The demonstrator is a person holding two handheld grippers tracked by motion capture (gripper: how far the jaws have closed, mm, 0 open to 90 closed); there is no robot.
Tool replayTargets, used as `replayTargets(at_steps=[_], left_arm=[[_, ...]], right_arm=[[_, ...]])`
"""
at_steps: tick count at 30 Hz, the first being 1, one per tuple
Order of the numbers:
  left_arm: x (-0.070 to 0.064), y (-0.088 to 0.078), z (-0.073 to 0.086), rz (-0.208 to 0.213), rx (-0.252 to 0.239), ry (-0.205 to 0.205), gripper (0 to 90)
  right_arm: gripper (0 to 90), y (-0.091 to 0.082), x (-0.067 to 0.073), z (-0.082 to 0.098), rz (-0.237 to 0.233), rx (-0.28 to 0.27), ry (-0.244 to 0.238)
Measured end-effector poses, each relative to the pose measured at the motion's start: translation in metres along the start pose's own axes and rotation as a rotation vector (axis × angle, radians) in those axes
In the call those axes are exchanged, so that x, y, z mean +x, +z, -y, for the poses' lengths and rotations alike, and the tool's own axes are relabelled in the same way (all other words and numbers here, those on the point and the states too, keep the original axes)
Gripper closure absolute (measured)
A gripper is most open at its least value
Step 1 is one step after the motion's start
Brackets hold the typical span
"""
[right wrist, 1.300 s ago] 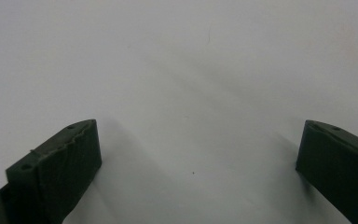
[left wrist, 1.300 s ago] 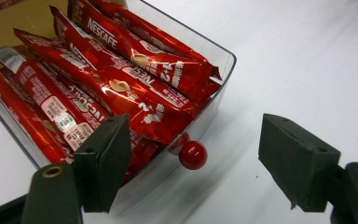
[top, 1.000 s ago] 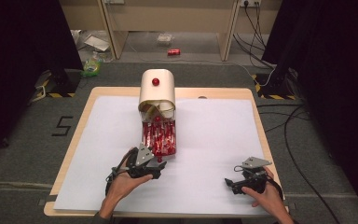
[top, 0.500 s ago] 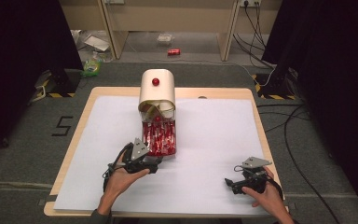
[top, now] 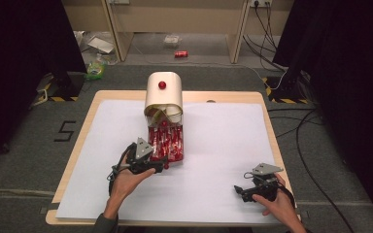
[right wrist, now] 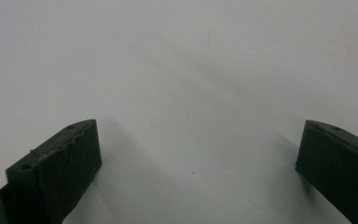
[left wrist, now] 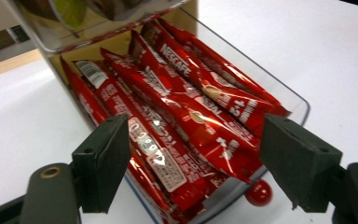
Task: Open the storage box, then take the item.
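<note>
So the left gripper (top: pixel 161 165) is sitting right at the near end of the drawer (left wrist: pixel 279 95), jaws spread wide with nothing pinched between them; in the left gripper view the pads straddle the pile of sachets (left wrist: pixel 186 112) without touching any; looks to me like it's lining up to grab one, since the wide gap gives room to come down around a single stick.

The drawer is a clear tray pulled out of the dispenser (top: pixel 163 94), which stands near the middle of the table's far edge; the tray runs toward the person, so the sachets lie lengthwise and heaped, ends pointing at the gripper; handy for plucking one by its tip. There's a red knob (left wrist: pixel 259 192) on the tray's front, just under the jaws; another red knob (top: pixel 162 85) sits on top of the dispenser.

The right gripper (top: pixel 240 190) is parked near the table's (top: pixel 223 145) near right corner, well apart from everything; jaws wide open over bare white surface, holding nothing; I'd guess it's just waiting its turn, or ready to take a sachet.
</note>
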State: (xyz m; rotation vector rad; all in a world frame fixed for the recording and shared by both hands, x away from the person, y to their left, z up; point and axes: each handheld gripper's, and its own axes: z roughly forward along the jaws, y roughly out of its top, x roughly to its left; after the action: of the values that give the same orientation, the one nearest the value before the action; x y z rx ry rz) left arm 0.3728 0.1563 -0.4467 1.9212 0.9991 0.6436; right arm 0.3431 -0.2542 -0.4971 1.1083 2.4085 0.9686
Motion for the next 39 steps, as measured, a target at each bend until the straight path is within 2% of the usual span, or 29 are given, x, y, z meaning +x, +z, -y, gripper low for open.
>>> replayTargets(at_steps=[5, 22, 33, 39], left_arm=[[0.003, 0.004, -0.003, -0.018, -0.007, -0.026, 25.2], [0.006, 0.016, -0.004, -0.036, -0.003, -0.064, 31.8], [0.005, 0.021, -0.008, -0.036, -0.024, -0.094, 40.0], [0.002, 0.027, -0.006, -0.040, -0.011, -0.095, 45.7]], right_arm=[[0.3, 0.000, 0.000, 0.000, 0.000, 0.000, 0.000], [0.3, 0.000, 0.000, 0.000, 0.000, 0.000, 0.000], [0.3, 0.000, 0.000, 0.000, 0.002, 0.000, -0.003], [0.4, 0.000, 0.000, 0.000, 0.005, 0.000, -0.006]])
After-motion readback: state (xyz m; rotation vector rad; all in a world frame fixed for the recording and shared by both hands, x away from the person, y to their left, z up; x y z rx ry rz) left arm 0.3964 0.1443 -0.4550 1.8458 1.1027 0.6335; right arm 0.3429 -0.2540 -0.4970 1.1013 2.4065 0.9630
